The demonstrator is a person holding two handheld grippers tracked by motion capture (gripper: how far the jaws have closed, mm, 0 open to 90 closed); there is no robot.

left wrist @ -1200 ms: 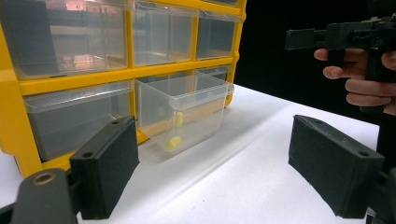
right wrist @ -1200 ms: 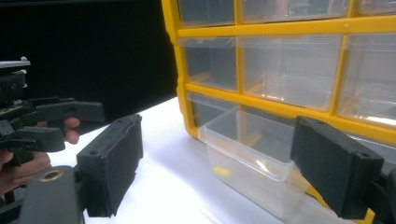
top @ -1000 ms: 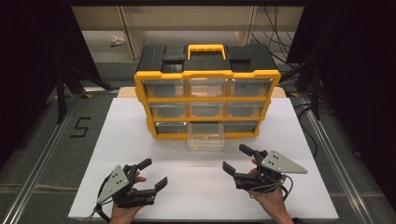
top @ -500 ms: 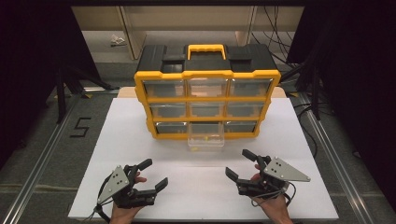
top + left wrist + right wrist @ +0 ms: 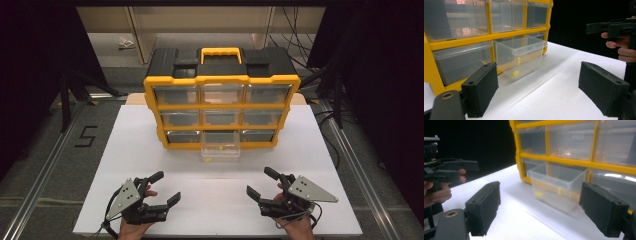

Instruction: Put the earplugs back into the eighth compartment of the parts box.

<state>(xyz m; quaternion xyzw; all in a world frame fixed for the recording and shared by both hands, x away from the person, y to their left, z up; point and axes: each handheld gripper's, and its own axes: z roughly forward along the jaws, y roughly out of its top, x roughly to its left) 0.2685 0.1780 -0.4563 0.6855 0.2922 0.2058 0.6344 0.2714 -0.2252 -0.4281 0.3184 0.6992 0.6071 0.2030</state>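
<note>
A yellow and black organizer (image 5: 222, 95) with clear drawers stands at the back of the white table (image 5: 150, 150). Its bottom middle drawer (image 5: 220, 148) is pulled out; two small yellow pieces (image 5: 515, 73) lie inside it, seen through the clear wall (image 5: 538, 194). My left gripper (image 5: 161, 189) rests open near the table's front left, nothing between its jaws. My right gripper (image 5: 262, 184) stands open at the front right, also holding nothing. In the left gripper view the drawer (image 5: 520, 56) lies ahead between my jaws, and the other hand (image 5: 621, 47) shows at the right.
The table's front edge runs just under both hands. Metal rails (image 5: 45, 170) flank the table on the floor, with a "5" (image 5: 86, 136) marked at the left. Cables (image 5: 300, 55) trail behind the organizer.
My right gripper has drifted slightly right and toward the table's front edge. The left gripper and the drawer have stayed put.
</note>
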